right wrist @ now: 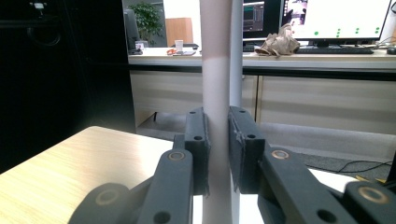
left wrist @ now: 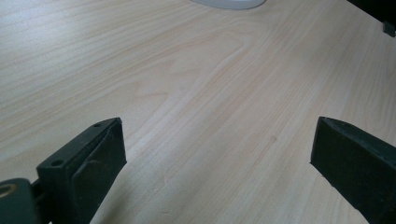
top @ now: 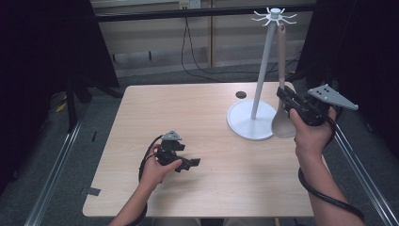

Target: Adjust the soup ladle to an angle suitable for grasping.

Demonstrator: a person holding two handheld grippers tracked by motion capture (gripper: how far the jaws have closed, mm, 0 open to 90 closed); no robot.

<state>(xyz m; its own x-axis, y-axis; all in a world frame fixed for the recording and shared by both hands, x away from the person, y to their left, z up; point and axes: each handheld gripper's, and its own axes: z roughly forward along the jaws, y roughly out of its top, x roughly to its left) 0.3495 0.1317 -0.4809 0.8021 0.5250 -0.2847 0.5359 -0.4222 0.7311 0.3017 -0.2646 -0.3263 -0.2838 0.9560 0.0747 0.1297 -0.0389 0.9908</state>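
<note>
A pale beige spoon [top: 281,56] stands upright beside the white hook stand [top: 262,70], bowl [top: 283,125] down over the stand's round base [top: 244,123]. My right gripper [top: 285,96] is shut on the spoon's handle, low down. The right gripper view has both pads of that gripper [right wrist: 218,119] pressed on the handle [right wrist: 215,70], with the stand's pole [right wrist: 236,56] just behind. The handle's top reaches the hooks [top: 274,16]; whether it hangs on one I cannot tell. My left gripper [top: 192,163] rests low on the table [top: 197,113], open, nothing between its jaws [left wrist: 217,135].
A small black disc [top: 241,94] lies on the table left of the stand. Black curtains and metal floor rails [top: 61,155] flank the table. Cables run along the floor behind. A desk with monitors [right wrist: 336,18] stands beyond the table.
</note>
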